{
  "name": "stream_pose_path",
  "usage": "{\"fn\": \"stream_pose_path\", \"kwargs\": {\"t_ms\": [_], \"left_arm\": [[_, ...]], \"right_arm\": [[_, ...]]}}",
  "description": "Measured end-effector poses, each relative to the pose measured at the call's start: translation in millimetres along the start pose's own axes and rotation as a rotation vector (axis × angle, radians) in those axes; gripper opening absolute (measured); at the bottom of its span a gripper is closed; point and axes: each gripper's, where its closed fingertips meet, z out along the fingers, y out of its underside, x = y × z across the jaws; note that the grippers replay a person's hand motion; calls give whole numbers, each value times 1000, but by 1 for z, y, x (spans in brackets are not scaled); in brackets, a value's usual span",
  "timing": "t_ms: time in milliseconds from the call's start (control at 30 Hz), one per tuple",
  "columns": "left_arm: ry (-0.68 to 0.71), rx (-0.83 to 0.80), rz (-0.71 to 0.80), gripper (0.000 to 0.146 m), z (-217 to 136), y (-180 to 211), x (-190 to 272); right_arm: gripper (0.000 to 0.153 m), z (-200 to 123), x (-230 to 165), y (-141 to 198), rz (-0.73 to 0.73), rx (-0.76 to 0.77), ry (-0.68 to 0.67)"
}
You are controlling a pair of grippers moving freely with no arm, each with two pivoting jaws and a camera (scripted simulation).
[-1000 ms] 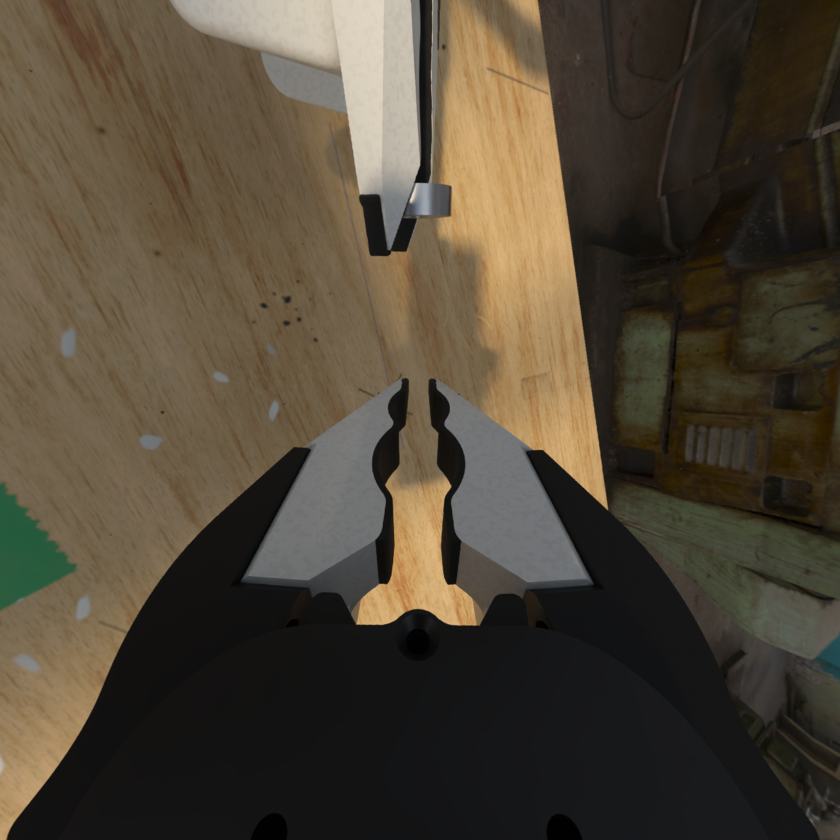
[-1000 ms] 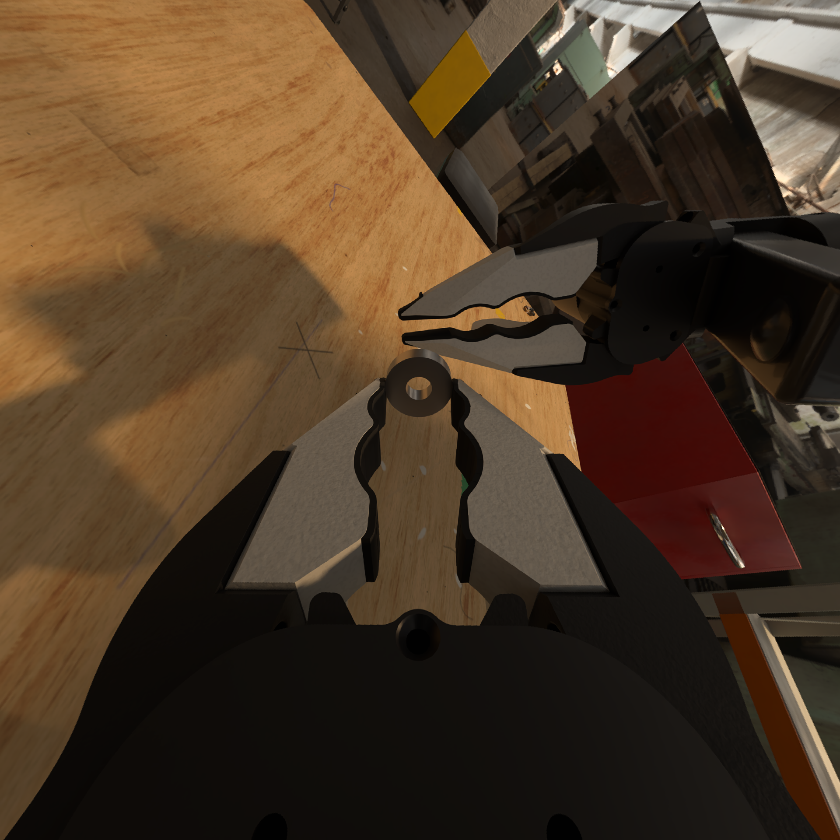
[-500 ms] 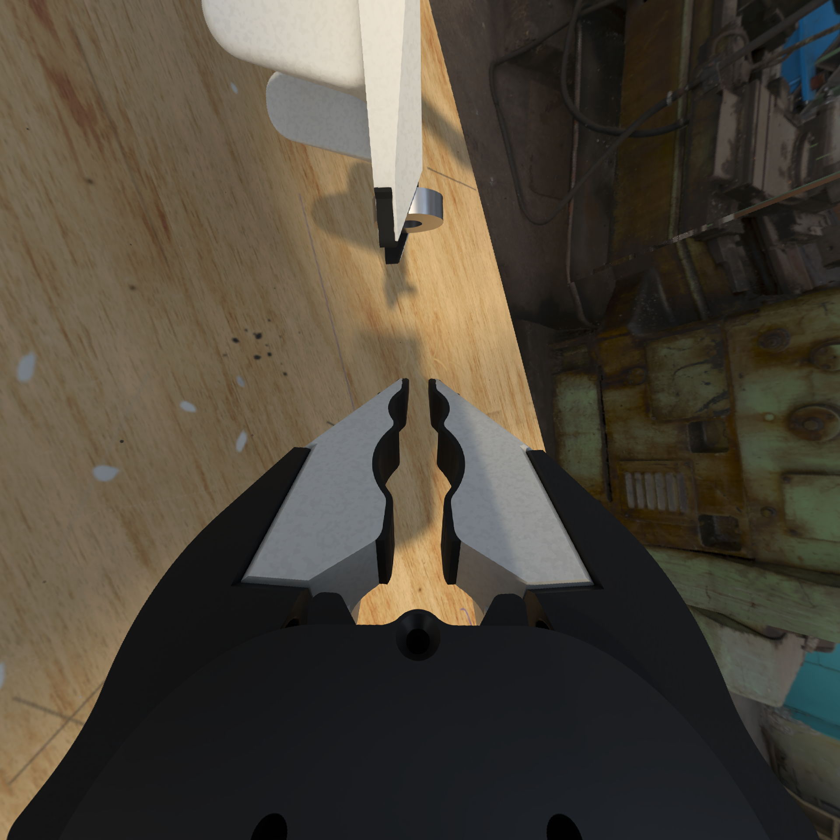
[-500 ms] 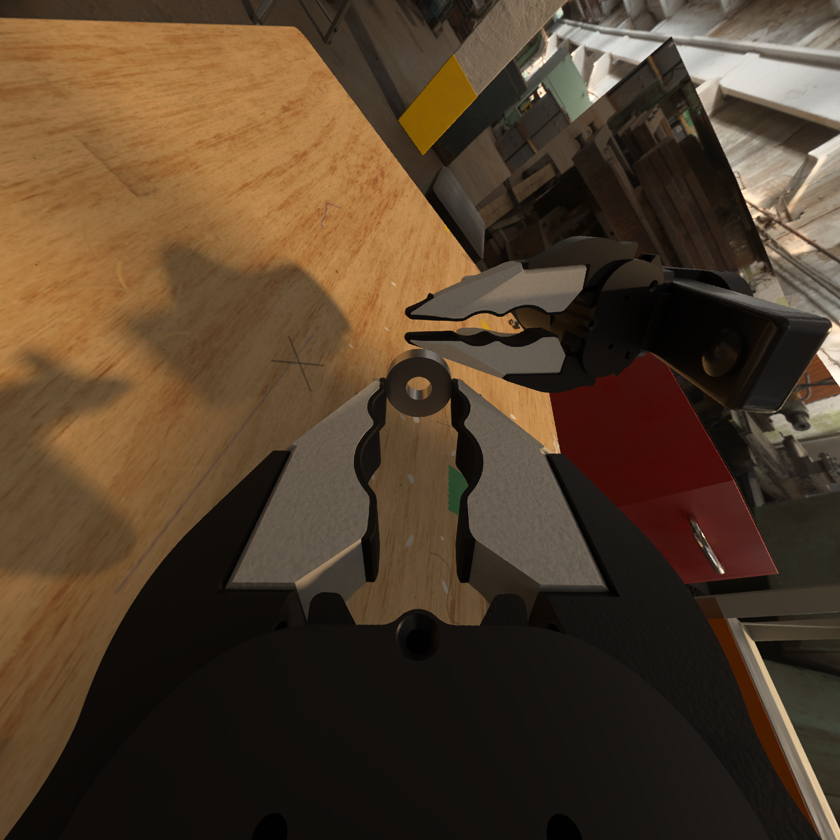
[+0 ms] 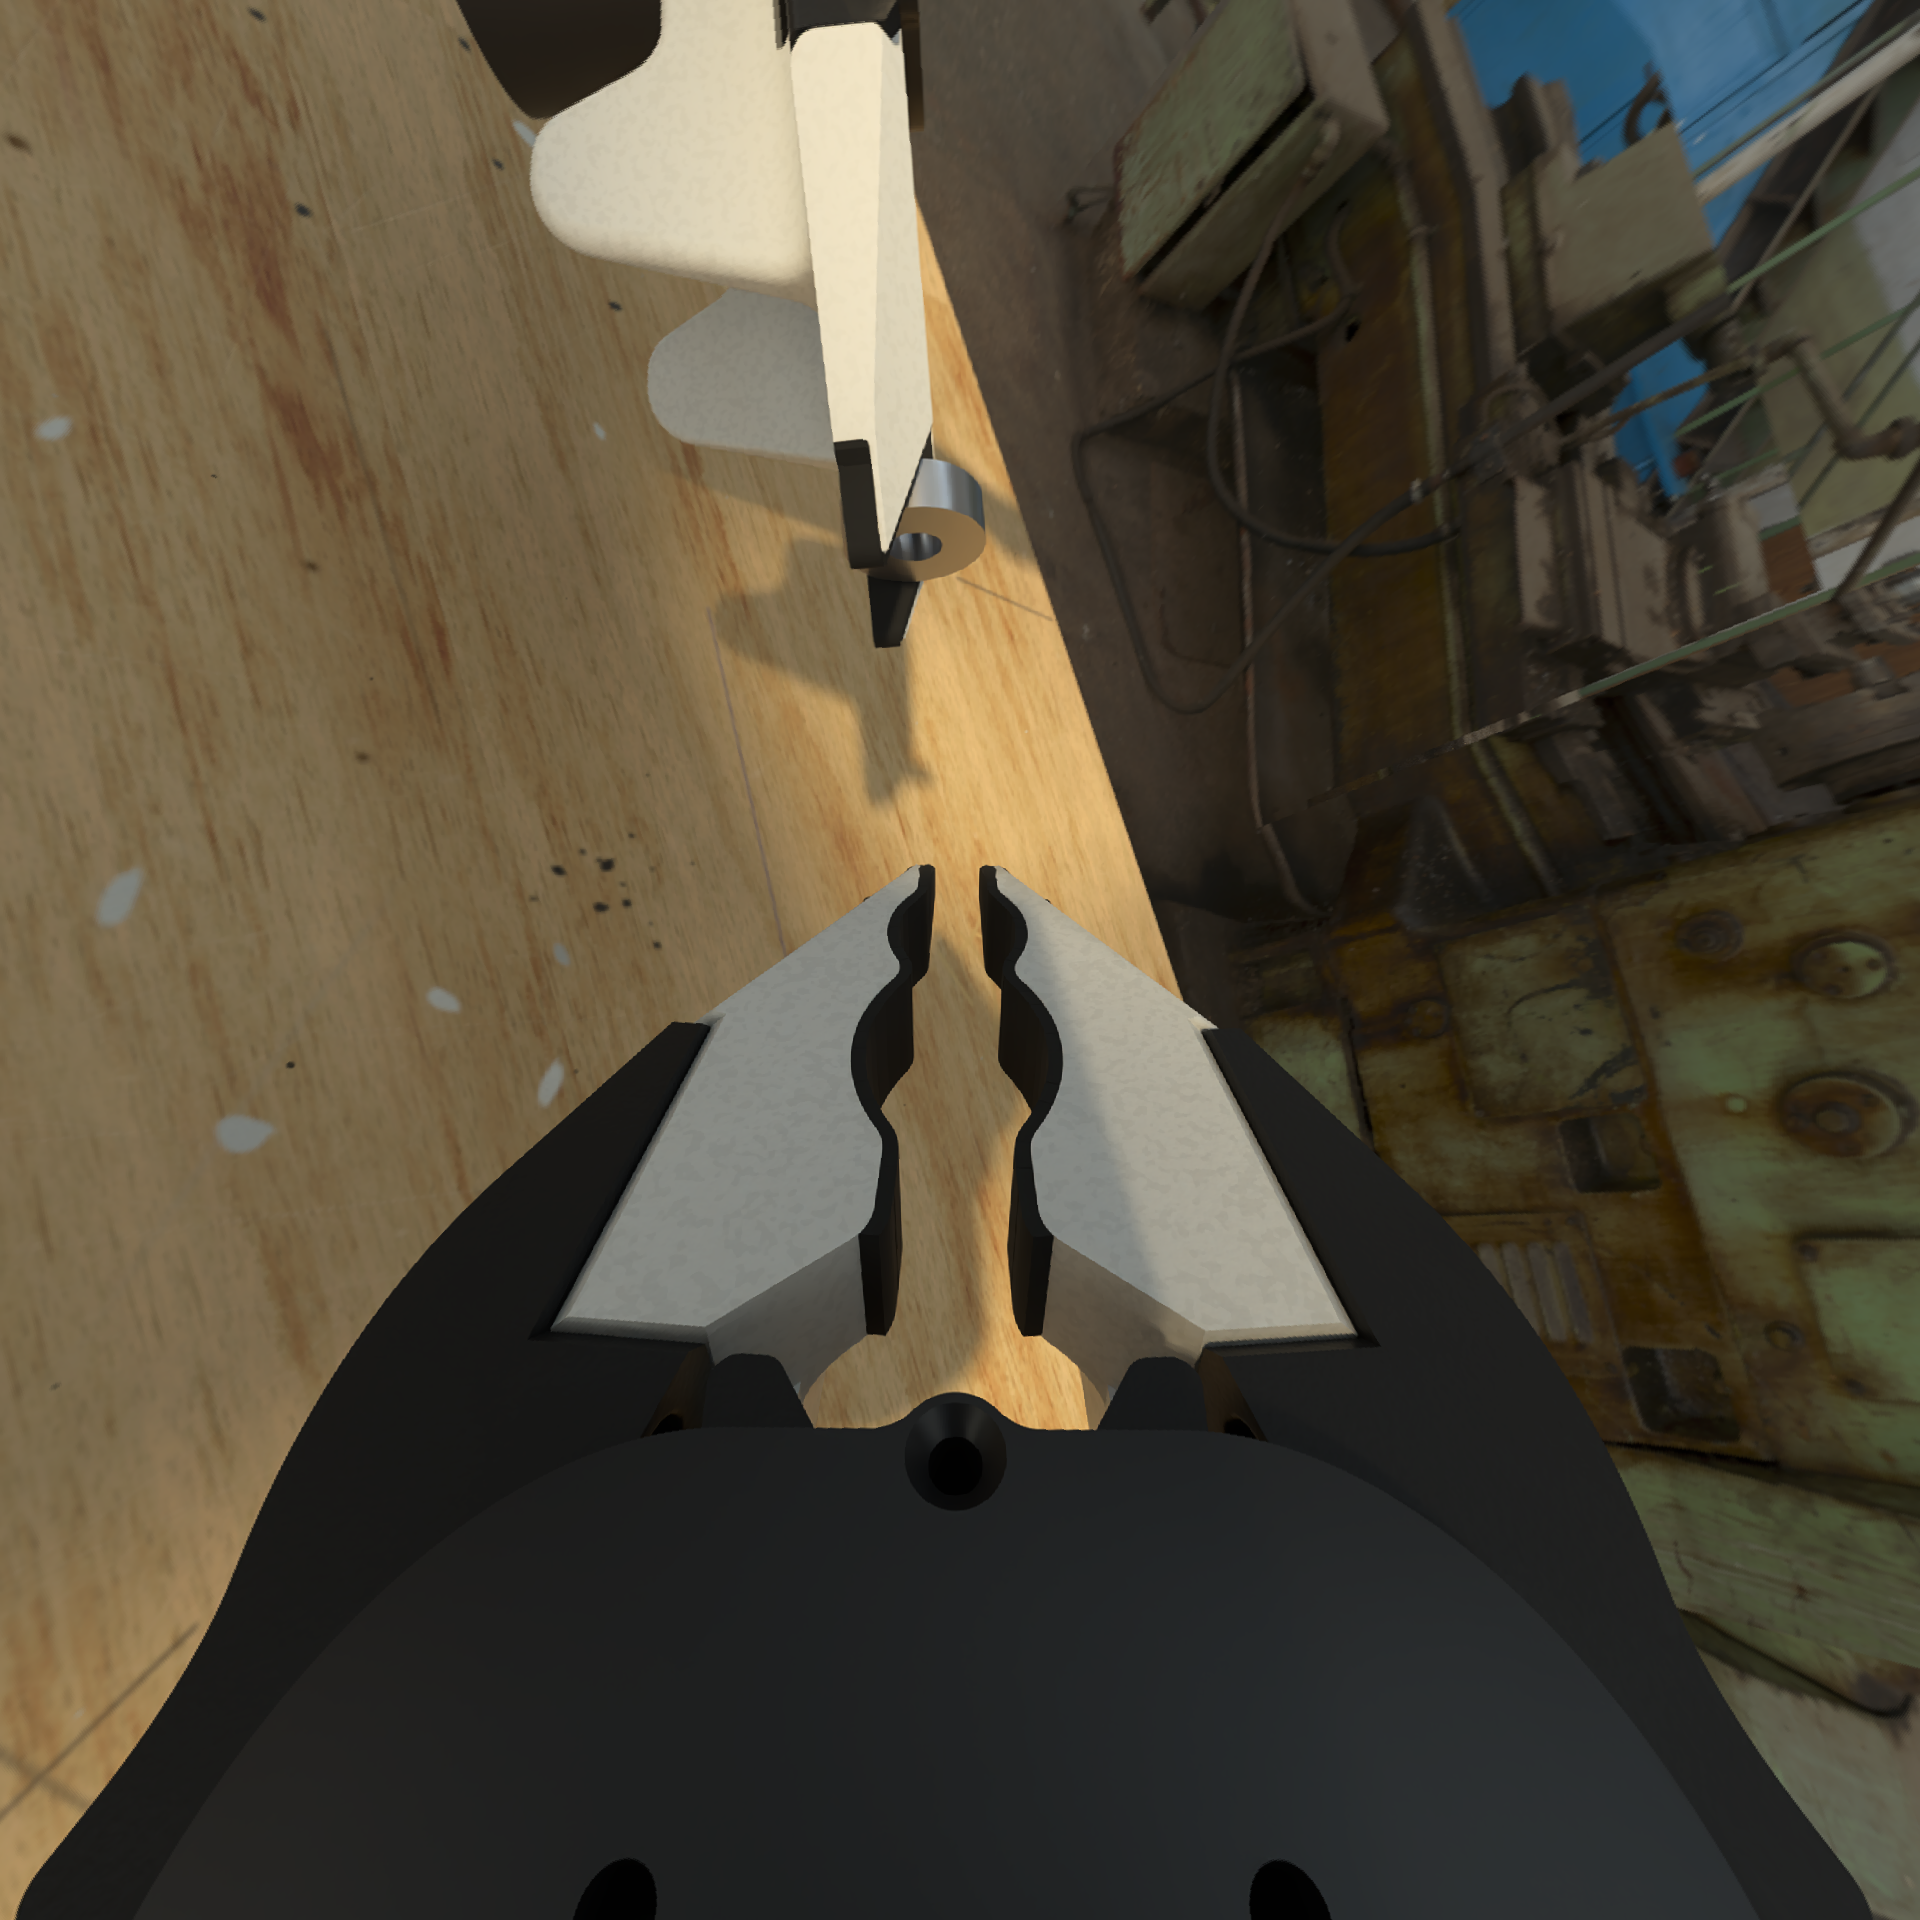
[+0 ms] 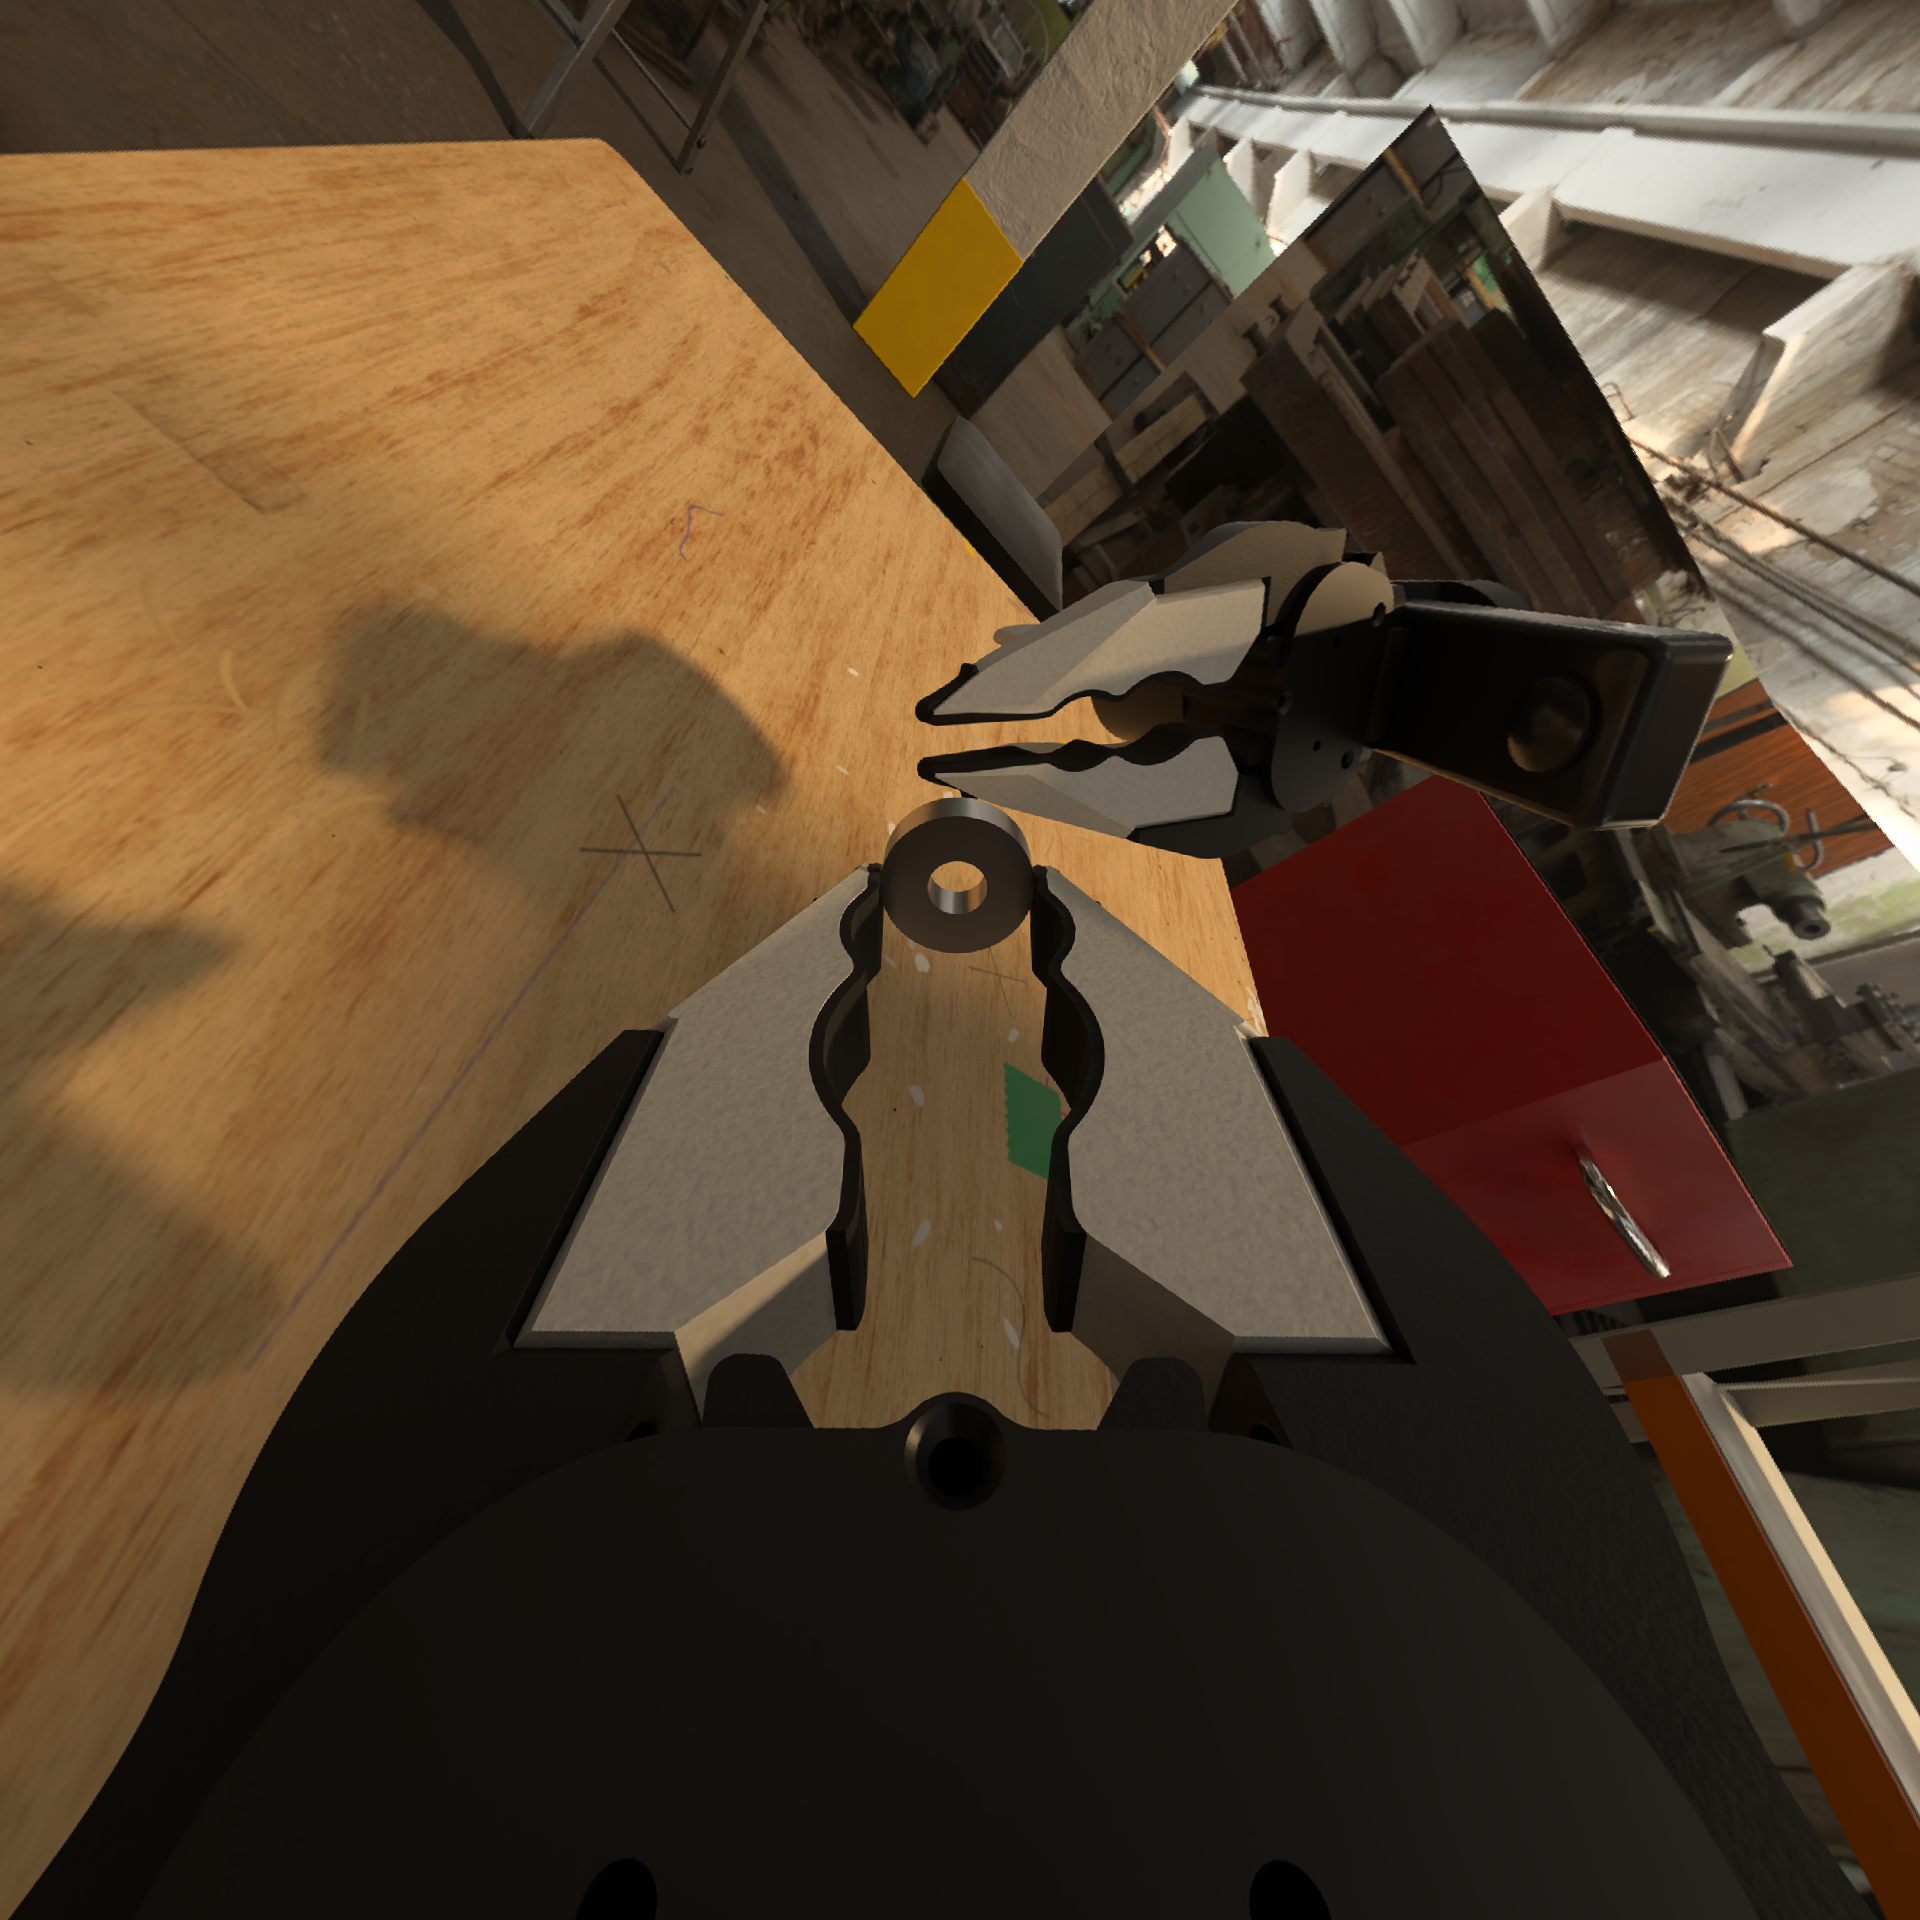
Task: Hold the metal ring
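Observation:
The metal ring is a small grey washer with a round hole. It is pinched between the tips of my right gripper, which is shut on it and holds it in the air above the wooden table. My left gripper is empty, with only a narrow slit between its fingers. In the right wrist view the left gripper hovers just beyond and right of the ring, not touching it. In the left wrist view the ring shows ahead in the right gripper.
A red box with a metal handle stands beside the table on the right. A green patch and white flecks lie on the tabletop. The table's edge runs close by the grippers, with workshop machinery beyond it.
The ring stays clamped in the right gripper. Both views have tilted and more of the room beyond the table edge shows. The left gripper's body has swung a little; its fingers keep the same gap.

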Motion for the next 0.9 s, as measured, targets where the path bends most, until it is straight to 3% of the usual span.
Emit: {"fn": "stream_pose_path", "kwargs": {"t_ms": [333,567,900], "left_arm": [[-10,92,24,8,3,-5,-3],[31,78,60,6,15,3,2],[-39,94,-4,7,19,17,-13]], "right_arm": [[28,2,0,9,7,-24,6],[28,9,-16,23,77,-44,-78],[28,16,-25,32,54,-111,-95]]}}
